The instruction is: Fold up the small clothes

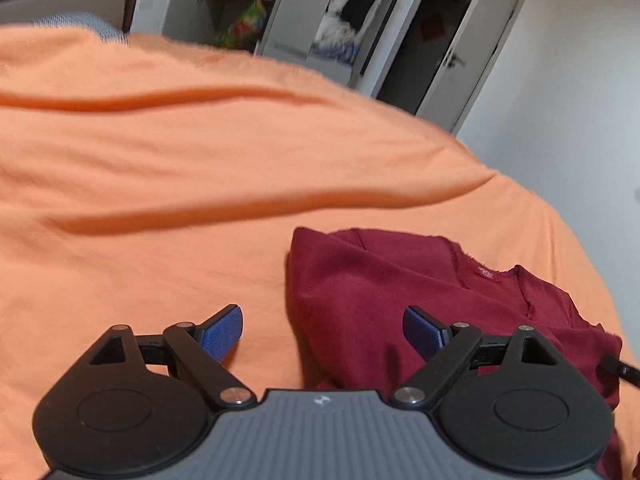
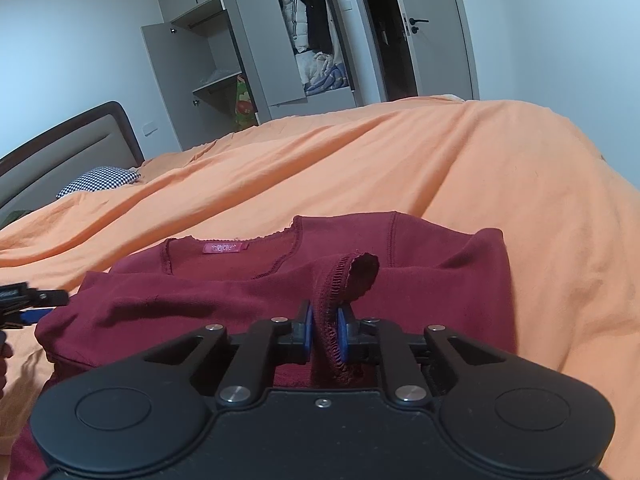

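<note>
The right gripper (image 2: 323, 330) had its blue fingers (image 2: 306, 330) clenched on a stitched cuff (image 2: 352, 276) of the maroon top (image 2: 440, 280), lifted w/ its opening toward the camera. The left gripper (image 1: 323, 334) hovered w/ fingers (image 1: 224, 332) spread wide, empty, over the top's edge. The top lay rumpled, label up, on an orange bed cover (image 2: 480, 168); open wardrobe (image 2: 280, 48) behind.

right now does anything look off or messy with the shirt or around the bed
The maroon shirt lies rumpled on the orange bedspread, with a sleeve cuff turned up and pinched in the right gripper. The left gripper hangs open at the shirt's edge. Behind, the wardrobe doors stand open.
</note>
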Tool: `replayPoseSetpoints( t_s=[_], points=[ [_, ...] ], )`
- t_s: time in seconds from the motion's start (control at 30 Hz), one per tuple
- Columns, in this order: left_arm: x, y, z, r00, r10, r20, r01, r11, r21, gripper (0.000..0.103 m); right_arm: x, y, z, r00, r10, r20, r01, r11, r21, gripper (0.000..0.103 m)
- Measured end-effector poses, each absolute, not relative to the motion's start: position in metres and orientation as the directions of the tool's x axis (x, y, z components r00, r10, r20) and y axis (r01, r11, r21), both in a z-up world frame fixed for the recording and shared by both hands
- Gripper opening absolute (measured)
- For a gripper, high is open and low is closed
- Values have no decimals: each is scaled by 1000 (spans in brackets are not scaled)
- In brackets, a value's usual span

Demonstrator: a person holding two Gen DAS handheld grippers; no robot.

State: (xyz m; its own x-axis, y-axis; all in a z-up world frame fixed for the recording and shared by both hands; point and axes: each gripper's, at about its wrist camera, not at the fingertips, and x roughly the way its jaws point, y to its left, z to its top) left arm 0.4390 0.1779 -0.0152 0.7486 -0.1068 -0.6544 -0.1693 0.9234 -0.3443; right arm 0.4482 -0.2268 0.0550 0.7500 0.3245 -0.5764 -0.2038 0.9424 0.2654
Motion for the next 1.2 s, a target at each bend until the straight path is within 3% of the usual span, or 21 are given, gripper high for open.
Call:
replayPoseSetpoints(
  t_s=[0.07,0.1,0.13,0.17,0.23,0.37,0.6,0.67,0.7,0.73,0.8,0.83,0.9,1.07,1.2],
  points=[
    [446,178,-19,736,-145,-661,-153,916,-371,76,448,-227,53,746,325,-581,-205,943,263,15],
    [449,178,-20,731,-157,-664,-148,914,-378,55,448,-226,52,745,325,-583,-207,943,262,15],
    [450,178,-21,727,-163,-667,-142,914,-379,26,450,-226,51,743,326,-585,-208,943,261,15],
    [449,178,-21,731,-165,-662,-133,917,-376,16,450,-226,51,741,327,-586,-209,942,262,13],
    [447,177,-15,757,-155,-634,-106,929,-354,7,450,-224,49,740,334,-584,-214,940,266,12],
    [439,178,6,827,-119,-550,-54,956,-288,6,446,-219,52,738,362,-570,-244,930,275,11],
    [451,188,-27,767,-136,-628,-94,943,-320,8,446,-207,42,722,340,-602,-246,940,235,11],
    [448,187,-33,763,-120,-635,-114,942,-315,18,445,-209,38,720,331,-610,-234,943,237,11],
    [446,186,-33,763,-109,-637,-126,942,-312,29,444,-210,37,720,328,-612,-231,944,235,14],
    [442,186,-31,763,-95,-639,-138,942,-305,50,442,-211,37,720,328,-612,-231,944,234,17],
    [436,183,-27,770,-72,-633,-149,945,-290,75,438,-213,37,726,314,-611,-224,949,221,27],
    [430,182,-26,777,-68,-626,-146,948,-284,76,436,-214,38,731,308,-609,-224,951,212,31],
    [422,181,-24,775,-69,-628,-137,952,-274,76,432,-215,38,742,291,-604,-218,957,192,51],
    [404,172,-31,761,-8,-649,-161,966,-202,76,424,-209,35,768,213,-604,-212,974,74,70],
    [401,171,-40,759,12,-651,-172,968,-182,72,421,-202,22,774,98,-625,-195,977,-89,78]
  ],
)
